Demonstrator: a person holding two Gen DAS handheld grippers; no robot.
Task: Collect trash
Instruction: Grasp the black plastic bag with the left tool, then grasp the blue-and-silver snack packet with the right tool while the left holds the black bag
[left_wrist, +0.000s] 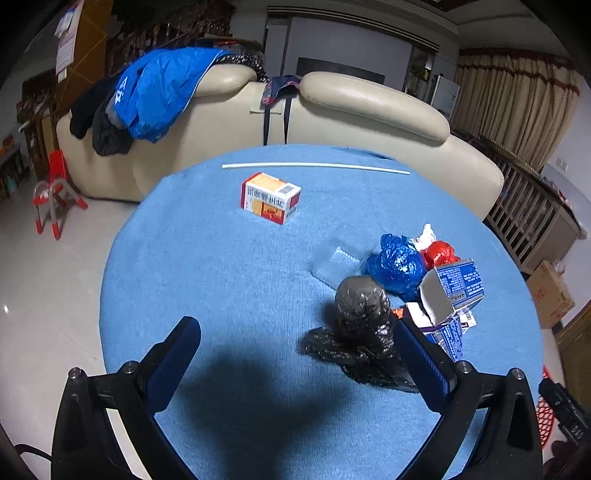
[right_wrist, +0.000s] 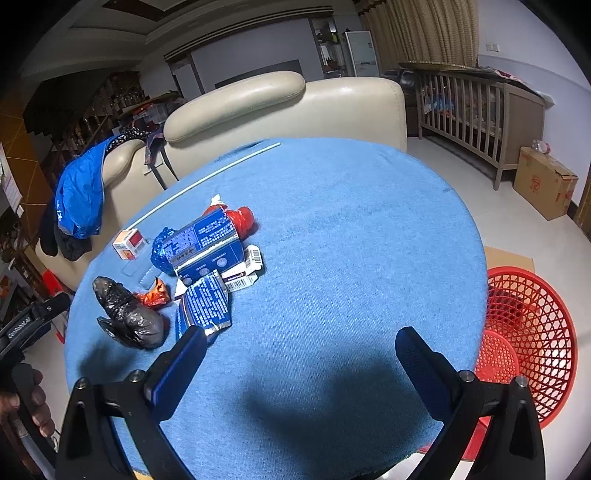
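L gripper (left_wrist: 297, 354) spread wide & empty, black bag (left_wrist: 364, 325) just ahead by its R finger, long axis running away toward the pile; R gripper (right_wrist: 299, 358) also wide, empty, farther off; L nearer, basket (right_wrist: 532, 332) off table's R edge.

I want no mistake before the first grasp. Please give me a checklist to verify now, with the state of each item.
1. Left gripper open, nothing held: ok.
2. Right gripper open, nothing held: ok.
3. Black bag close to the left gripper, by its right finger: ok.
4. Red basket beside the table, on the right: ok.
5. Trash already in basket: cannot tell.
6. Orange box apart from the pile: ok.
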